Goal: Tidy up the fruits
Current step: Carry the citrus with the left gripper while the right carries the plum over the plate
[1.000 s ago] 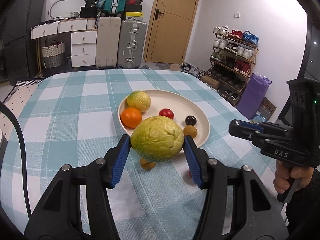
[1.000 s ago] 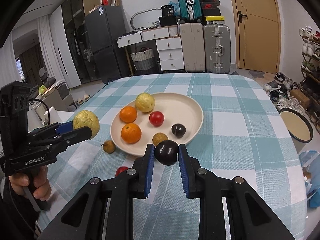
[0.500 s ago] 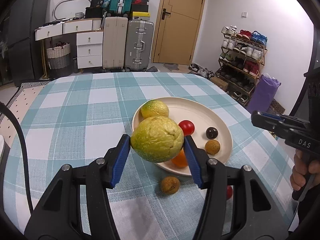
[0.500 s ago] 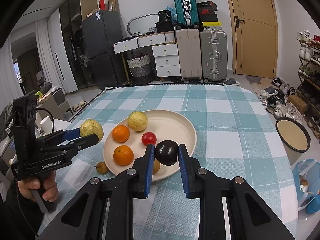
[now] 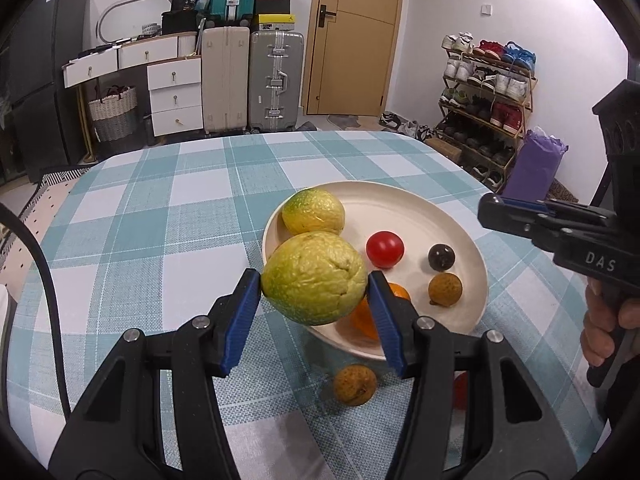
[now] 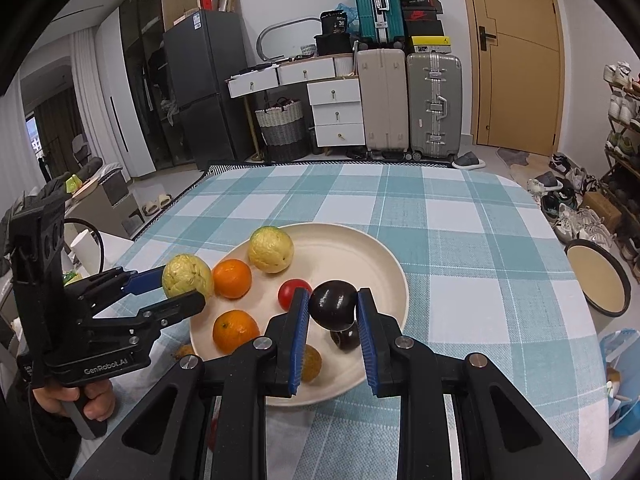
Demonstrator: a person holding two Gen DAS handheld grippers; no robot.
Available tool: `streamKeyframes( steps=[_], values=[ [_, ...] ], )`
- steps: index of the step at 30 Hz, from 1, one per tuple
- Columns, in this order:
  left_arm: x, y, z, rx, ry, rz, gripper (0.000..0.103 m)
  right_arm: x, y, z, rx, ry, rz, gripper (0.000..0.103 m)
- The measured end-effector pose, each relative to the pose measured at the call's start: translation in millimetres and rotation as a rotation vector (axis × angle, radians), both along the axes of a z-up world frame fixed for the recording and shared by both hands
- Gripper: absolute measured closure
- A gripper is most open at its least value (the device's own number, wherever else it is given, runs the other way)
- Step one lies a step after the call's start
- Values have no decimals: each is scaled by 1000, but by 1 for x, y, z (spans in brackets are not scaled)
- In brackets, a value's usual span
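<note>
My left gripper is shut on a large yellow-green fruit and holds it above the near left rim of the cream plate. The plate also shows in the right wrist view. My right gripper is shut on a dark round fruit and holds it above the plate's near part. On the plate lie another yellow-green fruit, two oranges, a red fruit, a dark fruit and a brown fruit.
A brown fruit and a red fruit lie on the checked tablecloth near the plate's front edge. A second bowl stands on the floor past the table's right edge. Suitcases, drawers and a shoe rack stand behind.
Both grippers have moved forward with their fruits. The left one now hangs over the plate's near left rim, the right one over the plate's near part.
</note>
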State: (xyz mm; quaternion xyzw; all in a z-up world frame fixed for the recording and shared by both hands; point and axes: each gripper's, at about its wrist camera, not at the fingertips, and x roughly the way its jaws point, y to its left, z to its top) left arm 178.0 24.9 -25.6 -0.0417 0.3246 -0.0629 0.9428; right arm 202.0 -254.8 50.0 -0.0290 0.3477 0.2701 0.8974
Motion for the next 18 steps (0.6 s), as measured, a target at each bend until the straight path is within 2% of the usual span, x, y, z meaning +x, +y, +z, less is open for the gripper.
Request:
streamKeyframes(
  steps=[8, 18],
  values=[
    [14, 0, -5, 38, 30, 1, 51, 17, 13, -14, -41, 33, 10, 78],
    [17, -10, -11, 48, 70, -78, 51, 40, 23, -30, -85, 62, 2, 78]
  ],
)
